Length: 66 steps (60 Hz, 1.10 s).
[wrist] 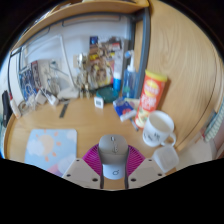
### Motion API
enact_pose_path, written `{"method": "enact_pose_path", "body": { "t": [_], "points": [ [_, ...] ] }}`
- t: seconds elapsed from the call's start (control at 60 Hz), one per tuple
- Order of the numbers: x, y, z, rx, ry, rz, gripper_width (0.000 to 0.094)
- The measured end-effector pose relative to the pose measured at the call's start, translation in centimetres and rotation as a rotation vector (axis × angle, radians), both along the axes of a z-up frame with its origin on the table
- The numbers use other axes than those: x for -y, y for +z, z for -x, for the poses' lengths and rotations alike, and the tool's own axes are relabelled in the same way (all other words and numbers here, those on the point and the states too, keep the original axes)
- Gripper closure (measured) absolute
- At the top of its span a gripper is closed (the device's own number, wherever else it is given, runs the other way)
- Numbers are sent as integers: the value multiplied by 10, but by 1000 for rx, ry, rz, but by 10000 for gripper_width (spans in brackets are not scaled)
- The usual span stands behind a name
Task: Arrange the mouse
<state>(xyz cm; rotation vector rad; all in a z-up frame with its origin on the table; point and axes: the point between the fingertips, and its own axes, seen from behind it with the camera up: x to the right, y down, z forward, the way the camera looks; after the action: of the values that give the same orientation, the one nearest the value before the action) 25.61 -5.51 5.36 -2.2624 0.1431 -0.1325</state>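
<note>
Mouse (111, 152) gripped between tongs (112, 160), wooden desk (85, 122), white mug (159, 128) nearby

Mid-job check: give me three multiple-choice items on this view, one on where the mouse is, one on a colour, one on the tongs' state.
1. Where is the mouse?
A. between the tongs
B. beside the red canister
C. on the mousepad

2. What colour is the mug?
A. blue
B. white
C. black

3. The tongs are:
A. wide open, empty
B. closed around the mouse
C. out of view

Key: 1 A, it sits between the pink pads; 2 B, white body and handle; 3 B, both fingers meet its sides.
</note>
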Motion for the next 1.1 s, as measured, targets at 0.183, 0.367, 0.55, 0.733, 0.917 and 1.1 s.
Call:
{"method": "enact_pose_path", "body": {
  "t": [0.183, 0.367, 0.55, 0.733, 0.917, 1.1],
  "points": [
    [-50, 117, 84, 9, 54, -183, 660],
    [-72, 110, 183, 3, 152, -173, 660],
    [-64, 22, 231, -10, 184, -28, 659],
    [-45, -46, 246, -13, 215, 93, 625],
    [-34, -65, 246, 0, 206, 128, 506],
    [-33, -64, 238, 42, 210, 160, 210]
  ]
}}
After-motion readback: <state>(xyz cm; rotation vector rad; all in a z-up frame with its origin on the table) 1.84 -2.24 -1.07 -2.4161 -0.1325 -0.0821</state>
